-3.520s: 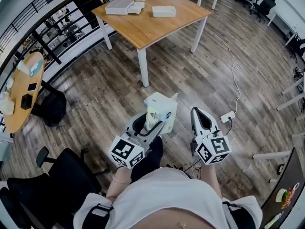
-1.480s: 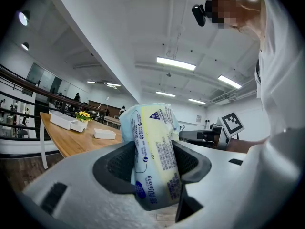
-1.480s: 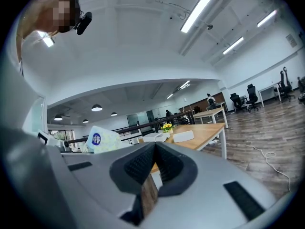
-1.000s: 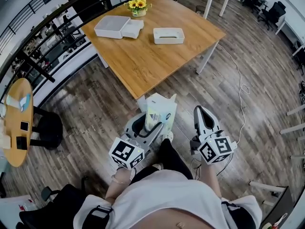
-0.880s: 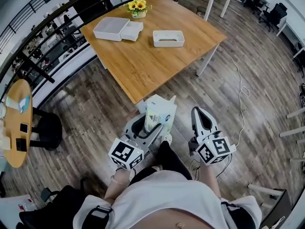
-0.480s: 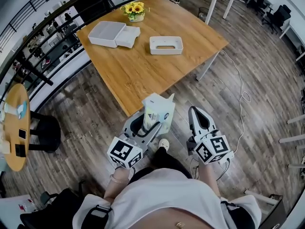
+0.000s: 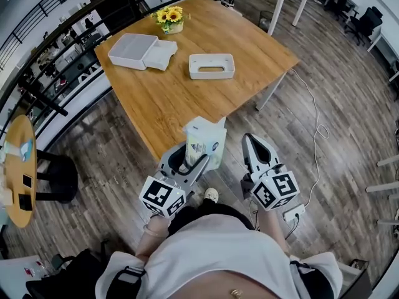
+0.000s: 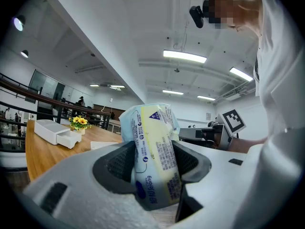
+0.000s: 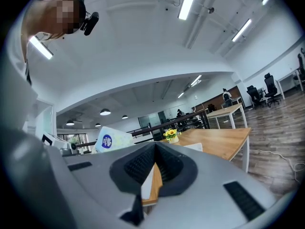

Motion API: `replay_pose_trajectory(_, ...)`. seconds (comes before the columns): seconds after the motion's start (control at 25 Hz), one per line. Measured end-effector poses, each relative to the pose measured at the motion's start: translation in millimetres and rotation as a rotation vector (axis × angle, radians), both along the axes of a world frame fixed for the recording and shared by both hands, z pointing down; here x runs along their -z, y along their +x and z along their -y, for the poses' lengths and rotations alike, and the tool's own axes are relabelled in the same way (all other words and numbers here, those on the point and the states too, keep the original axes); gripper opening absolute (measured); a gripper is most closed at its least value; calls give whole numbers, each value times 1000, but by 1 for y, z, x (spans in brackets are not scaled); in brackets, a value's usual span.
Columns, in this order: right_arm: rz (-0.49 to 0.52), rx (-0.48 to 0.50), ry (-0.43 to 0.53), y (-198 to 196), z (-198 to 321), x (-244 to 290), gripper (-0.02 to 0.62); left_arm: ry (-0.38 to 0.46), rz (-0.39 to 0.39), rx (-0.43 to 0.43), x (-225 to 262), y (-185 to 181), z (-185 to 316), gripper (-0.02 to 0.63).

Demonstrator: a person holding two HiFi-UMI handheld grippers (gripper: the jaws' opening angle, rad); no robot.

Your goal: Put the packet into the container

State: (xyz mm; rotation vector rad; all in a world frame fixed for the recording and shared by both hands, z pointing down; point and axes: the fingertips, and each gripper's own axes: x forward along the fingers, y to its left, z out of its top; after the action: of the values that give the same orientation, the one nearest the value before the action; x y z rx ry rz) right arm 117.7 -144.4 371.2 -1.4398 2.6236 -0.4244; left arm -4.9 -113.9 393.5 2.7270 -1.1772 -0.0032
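Far left: round side table (image 7: 15, 167) stands on the wood floor (image 7: 118, 142). The small items on it cannot be identified.

Wooden worktop (image 7: 174, 98) is seen ahead of the person. On its far left part a flat white box (image 7: 128, 48) is set, with a smaller white tray (image 7: 161, 53) touching its right side. A pot of sunflowers (image 7: 167, 18) is placed just behind them. The white rectangular container (image 7: 212, 66) sits right of those, near the worktop's middle and apart from the box.

Left gripper (image 7: 186, 159) is held level at the worktop's near edge. It is clamped on the packet (image 7: 204, 143), a pale blue-and-yellow soft pack. The pack is pinched between both pads, with its top sticking up past the jaws. Packet is held in the air, well apart from the container and not yet in it.

Right gripper (image 7: 254, 147) is held just beside the left one. Its jaws are pressed together at the tips, with nothing between them. A shoe (image 7: 211, 195) is seen on the floor below, between the two grippers.

Right: a white cable (image 7: 315, 120) is laid across the floor down to a power strip (image 7: 292, 212).
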Motion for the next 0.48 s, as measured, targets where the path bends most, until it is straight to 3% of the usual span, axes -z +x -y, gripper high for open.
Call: replay_pose_trajectory(0.48, 20, -12, -20, 16, 20, -9, 11, -13, 16, 12, -6, 12, 22, 225)
